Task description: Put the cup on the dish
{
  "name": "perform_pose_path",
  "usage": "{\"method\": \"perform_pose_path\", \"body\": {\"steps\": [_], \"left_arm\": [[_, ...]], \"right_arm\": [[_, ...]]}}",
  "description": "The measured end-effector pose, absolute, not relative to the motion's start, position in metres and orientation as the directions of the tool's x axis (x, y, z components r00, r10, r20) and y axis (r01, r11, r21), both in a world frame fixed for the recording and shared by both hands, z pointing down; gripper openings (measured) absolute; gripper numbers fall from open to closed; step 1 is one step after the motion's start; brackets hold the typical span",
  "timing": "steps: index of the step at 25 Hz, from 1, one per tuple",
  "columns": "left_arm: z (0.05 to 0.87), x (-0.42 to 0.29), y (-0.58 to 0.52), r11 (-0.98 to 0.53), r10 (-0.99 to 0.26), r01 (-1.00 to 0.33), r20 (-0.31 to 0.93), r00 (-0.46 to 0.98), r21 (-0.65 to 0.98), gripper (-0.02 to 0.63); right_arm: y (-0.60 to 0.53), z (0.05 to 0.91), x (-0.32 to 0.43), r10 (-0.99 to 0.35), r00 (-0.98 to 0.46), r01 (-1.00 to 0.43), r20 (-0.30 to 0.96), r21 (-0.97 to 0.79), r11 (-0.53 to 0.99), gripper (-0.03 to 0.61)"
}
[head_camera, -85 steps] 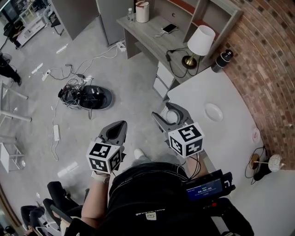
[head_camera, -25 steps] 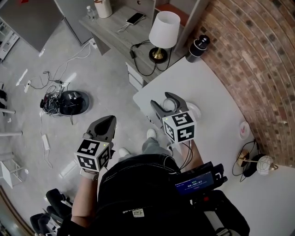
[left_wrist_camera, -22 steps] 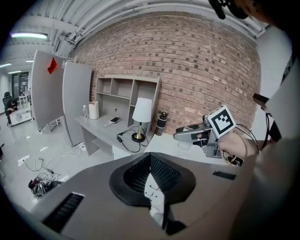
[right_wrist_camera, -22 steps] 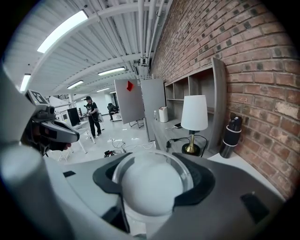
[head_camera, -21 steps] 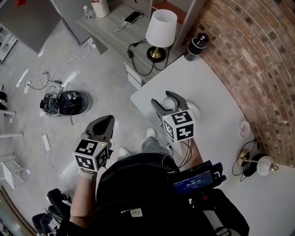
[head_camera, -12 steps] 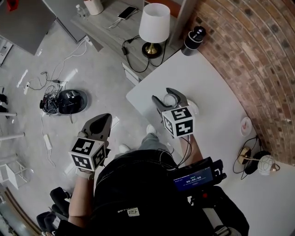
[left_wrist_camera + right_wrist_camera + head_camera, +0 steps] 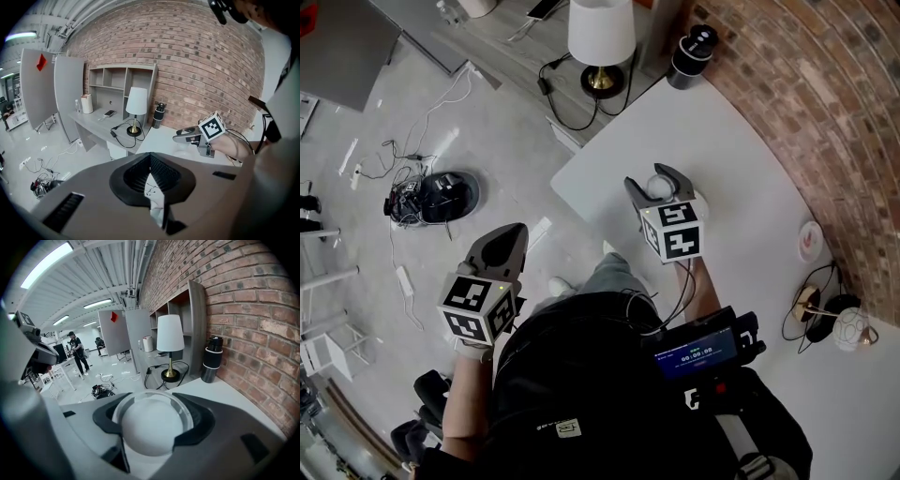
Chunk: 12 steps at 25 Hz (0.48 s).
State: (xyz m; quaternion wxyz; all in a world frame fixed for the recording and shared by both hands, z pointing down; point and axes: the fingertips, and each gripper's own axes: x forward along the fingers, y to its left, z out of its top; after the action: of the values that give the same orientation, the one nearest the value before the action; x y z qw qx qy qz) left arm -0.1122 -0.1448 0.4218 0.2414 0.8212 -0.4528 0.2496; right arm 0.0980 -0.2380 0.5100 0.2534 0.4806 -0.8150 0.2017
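Task under way, by the look of it, not finished.

Largest first: white table [image 7: 769, 141] against the brick wall, taking up the right side of the head view. Beyond its 12 o'clock edge, on a lower desk, a lamp [image 7: 602, 33]. At 1 o'clock, by the wall at the table's far end, a dark flask [image 7: 691, 44].

Right gripper [image 7: 659, 179] out over the table, near its 9 o'clock edge, jaws clamped round the cup [image 7: 152, 425]. Plain in the right gripper view: white rounded body filling the gap, gripped on both sides. Left gripper [image 7: 511, 234] at 8 o'clock from the right one, over the floor and well apart from the table, jaws closed together on nothing; no part in the job at this moment.

Dish [image 7: 702, 208]: only a white sliver showing, at 4 o'clock from the cup, just past the right jaw, the rest hidden under the gripper. Cup so either above the dish or just beside it; impossible to tell whether touching.

Done, judging from this: cup gripped and brought to the dish. Left to do: centre over the dish, lower until seated, open the jaws, back away. Worth minding the offset, since the cup seems to hang toward the dish's 10 o'clock side, not over its middle.
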Motion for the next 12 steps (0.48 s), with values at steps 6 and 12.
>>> {"method": "perform_pose_path", "body": {"steps": [6, 12], "left_arm": [[0.427, -0.104, -0.149, -0.481, -0.609, -0.861, 0.644, 0.463, 0.165, 0.006], [0.434, -0.099, -0.150, -0.481, -0.593, -0.861, 0.661, 0.459, 0.166, 0.006]], "right_arm": [[-0.239, 0.533, 0.118, -0.680, -0.379, -0.903, 0.628, -0.089, 0.421, 0.264], [-0.237, 0.553, 0.132, -0.681, -0.350, -0.915, 0.643, -0.077, 0.397, 0.264]]}}
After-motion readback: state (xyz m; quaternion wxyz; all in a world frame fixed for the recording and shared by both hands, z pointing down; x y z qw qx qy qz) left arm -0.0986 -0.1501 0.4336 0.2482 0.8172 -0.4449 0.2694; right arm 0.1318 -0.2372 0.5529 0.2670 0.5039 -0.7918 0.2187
